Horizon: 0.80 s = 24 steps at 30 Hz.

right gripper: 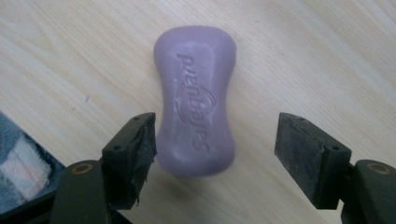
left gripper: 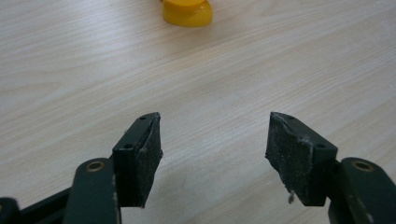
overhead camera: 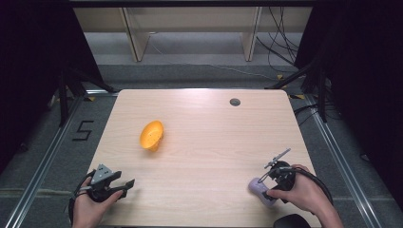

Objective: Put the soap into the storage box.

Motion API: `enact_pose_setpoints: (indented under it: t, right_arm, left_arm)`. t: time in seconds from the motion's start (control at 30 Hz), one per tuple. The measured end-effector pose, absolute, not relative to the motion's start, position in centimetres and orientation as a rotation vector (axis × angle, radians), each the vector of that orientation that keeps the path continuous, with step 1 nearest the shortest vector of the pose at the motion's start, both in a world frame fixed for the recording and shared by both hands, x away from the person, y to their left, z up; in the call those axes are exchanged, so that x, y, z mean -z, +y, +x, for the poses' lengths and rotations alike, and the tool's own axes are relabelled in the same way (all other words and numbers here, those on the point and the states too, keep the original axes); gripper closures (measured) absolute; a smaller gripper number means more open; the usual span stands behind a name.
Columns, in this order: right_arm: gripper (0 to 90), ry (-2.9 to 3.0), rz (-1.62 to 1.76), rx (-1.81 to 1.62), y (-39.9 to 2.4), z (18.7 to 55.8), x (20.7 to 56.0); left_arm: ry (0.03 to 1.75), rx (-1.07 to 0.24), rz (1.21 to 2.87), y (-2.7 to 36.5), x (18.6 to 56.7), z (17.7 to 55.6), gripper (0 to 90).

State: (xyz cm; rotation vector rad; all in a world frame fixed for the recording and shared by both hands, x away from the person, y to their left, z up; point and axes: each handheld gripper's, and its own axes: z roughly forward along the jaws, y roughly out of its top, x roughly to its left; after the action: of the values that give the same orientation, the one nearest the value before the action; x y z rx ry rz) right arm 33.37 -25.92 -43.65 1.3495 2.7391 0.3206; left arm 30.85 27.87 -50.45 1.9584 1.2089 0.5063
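"Safeguard" embossed on purple soap bar [right gripper: 195,100]; floor mark [overhead camera: 83,130] "5".

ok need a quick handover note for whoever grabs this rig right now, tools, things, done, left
Left tool: open, nothing between its jaws, low over the near left of the table, pointing toward the orange soap dish.
Right tool: open around the purple soap bar; one pad looks to touch its side, the other stands clear. No grip yet.
Soap bar: flat on the table, near right corner. Dish: left of centre, tipped on its side.
Done: nothing moved that I can tell.
Left: probably close on the bar, right the dish, set the bar in.
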Motion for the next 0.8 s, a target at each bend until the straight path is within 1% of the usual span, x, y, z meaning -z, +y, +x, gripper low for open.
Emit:
enact_pose_setpoints:
  t: [0.13, 0.3, 0.4, 0.5, 0.57, 0.67, 0.8]
  right_arm:
    - [30.2, 2.732, 1.359, -0.315, -26.3, 33.2, 43.5]
    - [33.6, 2.761, 1.354, -0.271, -25.9, 33.0, 43.3]
    - [36.9, 2.767, 1.325, -0.233, -25.2, 33.2, 42.9]
    - [37.8, 2.784, 1.294, -0.205, -24.5, 33.6, 42.9]
    - [39.1, 2.779, 1.331, -0.171, -24.0, 33.6, 42.9]
    - [39.3, 2.804, 1.289, -0.168, -24.0, 33.9, 43.0]
    - [37.5, 2.833, 1.299, -0.144, -23.5, 34.5, 43.3]
  left_arm:
    - [1.222, -0.504, 1.955, 27.8, 50.5, 30.8, 33.1]
    - [1.221, -0.501, 1.964, 27.7, 50.4, 30.7, 32.9]
    - [1.214, -0.491, 1.952, 27.6, 50.3, 30.6, 32.9]
    - [1.205, -0.495, 1.963, 27.6, 50.3, 30.7, 32.8]
    - [1.199, -0.499, 1.961, 27.6, 50.2, 30.8, 32.8]
    - [1.182, -0.513, 1.975, 27.7, 50.1, 30.9, 32.9]
    - [1.201, -0.518, 1.926, 27.3, 50.0, 31.0, 32.8]
